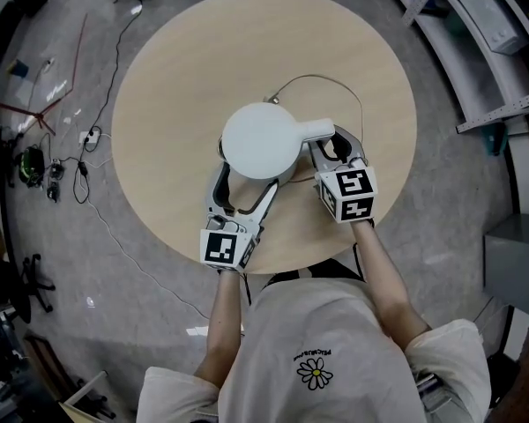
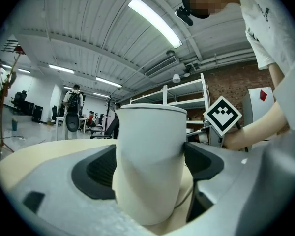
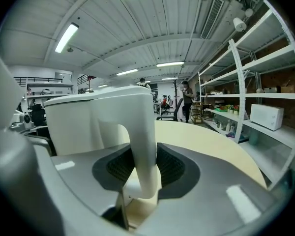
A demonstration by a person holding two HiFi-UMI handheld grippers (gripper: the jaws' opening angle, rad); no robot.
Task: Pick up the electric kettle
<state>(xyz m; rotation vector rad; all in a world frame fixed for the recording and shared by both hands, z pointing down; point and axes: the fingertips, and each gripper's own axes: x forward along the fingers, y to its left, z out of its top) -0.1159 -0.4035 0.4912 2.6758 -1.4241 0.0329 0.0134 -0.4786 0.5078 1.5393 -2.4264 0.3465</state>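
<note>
The white electric kettle (image 1: 263, 139) stands near the middle of the round wooden table (image 1: 176, 69), its handle (image 1: 322, 130) pointing right. My left gripper (image 1: 244, 183) reaches in from the near side, both pads against the sides of the kettle's body (image 2: 150, 141). In the left gripper view, the left gripper (image 2: 150, 163) has the body filling its gap. My right gripper (image 1: 338, 148) is shut on the handle (image 3: 142, 146), and in the right gripper view the right gripper (image 3: 145, 168) has a dark pad against each side of it. The kettle's base is hidden.
A thin cord (image 1: 335, 82) loops over the table behind the kettle. Cables and a power strip (image 1: 88, 137) lie on the floor at the left. Metal shelving (image 1: 485, 25) and a grey cabinet (image 1: 516, 254) stand at the right. The person stands at the near table edge.
</note>
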